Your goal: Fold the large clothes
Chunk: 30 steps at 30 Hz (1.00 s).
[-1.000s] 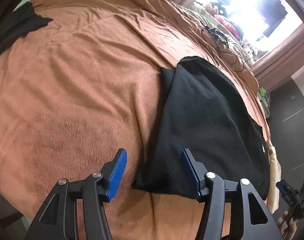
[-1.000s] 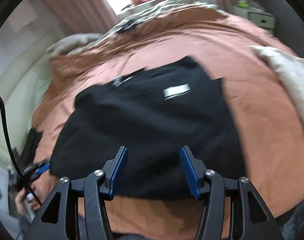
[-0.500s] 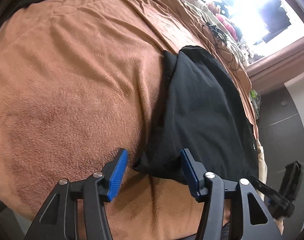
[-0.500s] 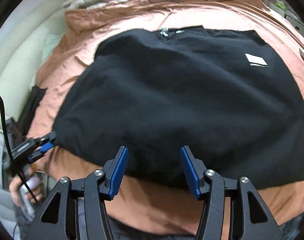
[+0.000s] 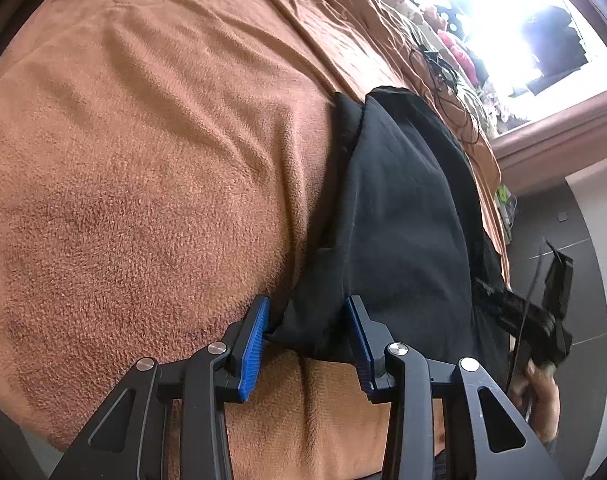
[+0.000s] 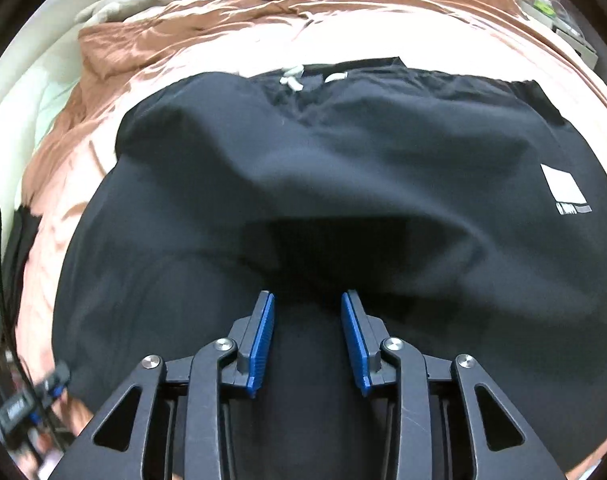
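- Your right gripper (image 6: 306, 322) sits so low over the black garment (image 6: 343, 200) that the cloth under and behind its fingers is out of sight; the fabric just ahead of the tips is in deep shadow, so you cannot tell fold from flat there.
- The right view is blurred, and the white print (image 6: 565, 190) on the garment, ahead and to the right of the tool, is unreadable.
- In the left view the garment (image 5: 399, 208) hides most of your right gripper (image 5: 543, 312); only its black body and part of your right hand (image 5: 541, 396) show at the far right edge.
- Your left gripper (image 5: 306, 324) points along the brown blanket (image 5: 143, 168) with its blue pads parted halfway, the garment's near corner lying between them; the left pad seems to touch the hem, perhaps only just.
- The right gripper's pads are likewise held apart, nothing pinched, with black cloth between and beyond them.
- The garment lies spread on the blanket (image 6: 231, 32), ahead of both tools.
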{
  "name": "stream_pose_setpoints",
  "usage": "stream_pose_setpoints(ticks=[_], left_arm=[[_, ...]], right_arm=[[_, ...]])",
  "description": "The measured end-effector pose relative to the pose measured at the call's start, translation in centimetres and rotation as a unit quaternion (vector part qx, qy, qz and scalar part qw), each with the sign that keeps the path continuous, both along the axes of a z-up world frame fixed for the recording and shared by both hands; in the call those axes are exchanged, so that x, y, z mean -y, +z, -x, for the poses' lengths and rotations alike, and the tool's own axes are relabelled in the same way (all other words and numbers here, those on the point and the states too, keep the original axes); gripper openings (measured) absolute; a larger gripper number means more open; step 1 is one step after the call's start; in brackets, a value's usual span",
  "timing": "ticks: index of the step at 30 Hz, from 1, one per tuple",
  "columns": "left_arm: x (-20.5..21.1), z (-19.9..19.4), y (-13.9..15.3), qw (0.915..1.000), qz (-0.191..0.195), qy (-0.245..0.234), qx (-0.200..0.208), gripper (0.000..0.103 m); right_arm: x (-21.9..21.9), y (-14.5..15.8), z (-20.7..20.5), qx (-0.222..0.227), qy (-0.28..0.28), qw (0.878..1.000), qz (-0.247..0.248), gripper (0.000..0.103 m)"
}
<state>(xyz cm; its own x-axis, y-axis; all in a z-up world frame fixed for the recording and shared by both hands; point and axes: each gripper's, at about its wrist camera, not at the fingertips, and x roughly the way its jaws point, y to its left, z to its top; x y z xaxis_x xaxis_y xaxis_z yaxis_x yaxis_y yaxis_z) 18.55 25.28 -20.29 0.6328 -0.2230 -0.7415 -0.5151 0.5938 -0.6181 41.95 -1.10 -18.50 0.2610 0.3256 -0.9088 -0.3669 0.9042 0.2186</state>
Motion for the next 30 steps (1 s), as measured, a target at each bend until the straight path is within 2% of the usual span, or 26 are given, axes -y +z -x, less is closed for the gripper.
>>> stream_pose_setpoints(ticks=[9, 15, 17, 22, 25, 30], left_arm=[[-0.3, -0.3, -0.2, 0.9999, 0.009, 0.002, -0.009, 0.040], [-0.4, -0.8, 0.3, 0.9999, 0.010, -0.006, -0.013, 0.041], [-0.7, -0.8, 0.4, 0.9997, 0.022, -0.003, -0.010, 0.042], [-1.5, 0.2, 0.4, 0.9988, 0.046, 0.016, -0.007, 0.042], [-1.8, 0.8, 0.6, 0.9985, 0.048, 0.024, -0.010, 0.043], [-2.0, 1.9, 0.6, 0.9984, 0.043, 0.031, -0.017, 0.043]], right_arm=[[-1.0, -0.8, -4.7, 0.004, -0.045, 0.999, -0.014, 0.035], [-1.9, -1.0, -7.1, 0.011, -0.046, 0.999, -0.016, 0.035], [-2.6, -0.9, -7.9, 0.014, -0.046, 0.999, -0.017, 0.034], [-2.9, -0.9, -9.9, 0.017, -0.048, 0.998, -0.028, 0.022], [-2.6, -1.2, -11.2, 0.013, -0.053, 0.997, -0.047, 0.011], [-1.8, -1.5, -12.6, 0.011, -0.057, 0.995, -0.084, 0.000]])
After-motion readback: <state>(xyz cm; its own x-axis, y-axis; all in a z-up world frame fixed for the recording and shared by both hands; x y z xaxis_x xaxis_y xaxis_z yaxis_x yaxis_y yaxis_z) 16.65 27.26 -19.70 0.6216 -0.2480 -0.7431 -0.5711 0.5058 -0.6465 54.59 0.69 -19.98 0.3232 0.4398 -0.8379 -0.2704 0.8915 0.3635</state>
